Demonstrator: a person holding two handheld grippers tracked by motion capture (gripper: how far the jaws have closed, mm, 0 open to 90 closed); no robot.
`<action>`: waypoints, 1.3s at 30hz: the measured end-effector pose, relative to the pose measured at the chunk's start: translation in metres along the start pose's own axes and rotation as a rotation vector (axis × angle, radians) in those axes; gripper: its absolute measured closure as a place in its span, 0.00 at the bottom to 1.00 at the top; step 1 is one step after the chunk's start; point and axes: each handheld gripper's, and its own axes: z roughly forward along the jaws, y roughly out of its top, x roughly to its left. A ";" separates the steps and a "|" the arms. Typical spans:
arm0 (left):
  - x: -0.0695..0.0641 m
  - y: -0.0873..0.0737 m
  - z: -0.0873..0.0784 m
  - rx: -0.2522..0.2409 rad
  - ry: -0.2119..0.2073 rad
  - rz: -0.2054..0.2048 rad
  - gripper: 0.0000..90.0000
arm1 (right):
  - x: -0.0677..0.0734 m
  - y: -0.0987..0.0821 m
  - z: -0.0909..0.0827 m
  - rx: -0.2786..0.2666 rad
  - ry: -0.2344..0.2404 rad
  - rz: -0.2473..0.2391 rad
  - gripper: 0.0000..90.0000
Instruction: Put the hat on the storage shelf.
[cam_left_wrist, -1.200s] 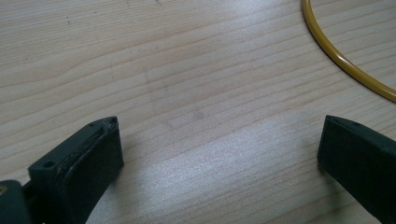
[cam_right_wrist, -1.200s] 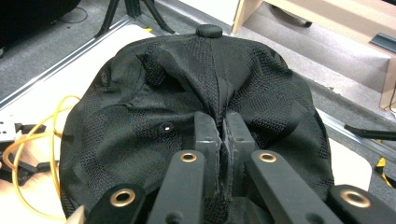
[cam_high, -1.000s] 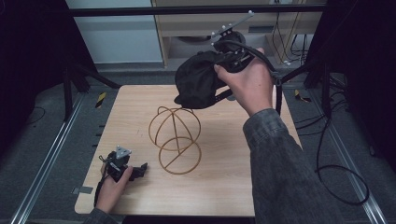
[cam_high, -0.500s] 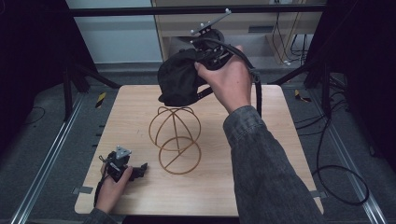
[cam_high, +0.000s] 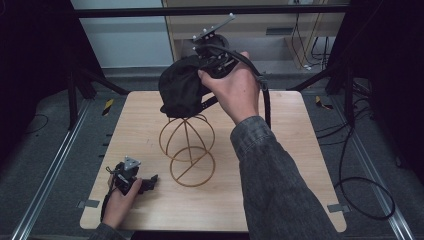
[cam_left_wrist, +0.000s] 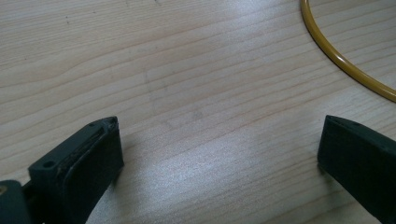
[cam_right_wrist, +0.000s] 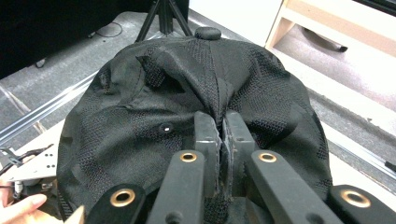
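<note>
Nearest the person, the left gripper (cam_high: 150, 181) lies low on the wooden table (cam_high: 300, 165) at its near left corner, cupped from behind by the left hand (cam_high: 120, 202). Its jaws stand wide apart with nothing but bare wood between them. Just ahead of and to the outside of its right jaw curves the base ring of a gold wire stand (cam_left_wrist: 343, 60), apart from the jaw.

In the high view that wire stand (cam_high: 188, 150) rises at the table's middle: a flat ring below and a rounded cage of hoops above, with nothing inside the cage.

Farther off, the right hand (cam_high: 234, 90) is raised above the stand, its sleeved forearm reaching diagonally up from the near right. It holds the right gripper (cam_right_wrist: 219, 135), whose jaws are pinched tight on a fold of a black cap (cam_right_wrist: 187, 107). The cap (cam_high: 181, 91) hangs off the front of the gripper, crown bulging away from it, button at the far end. Its lower edge is directly above the top of the cage; whether they touch I cannot tell.
</note>
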 end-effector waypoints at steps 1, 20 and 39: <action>0.000 0.000 0.000 0.000 0.000 0.000 0.00 | 0.002 0.000 0.000 0.001 0.003 -0.003 0.96; 0.000 0.000 0.000 0.001 -0.002 0.001 0.00 | 0.021 0.005 0.001 -0.022 0.066 -0.020 0.96; 0.001 0.000 0.000 0.000 -0.002 0.006 0.00 | 0.031 -0.015 0.008 -0.005 0.112 -0.029 0.96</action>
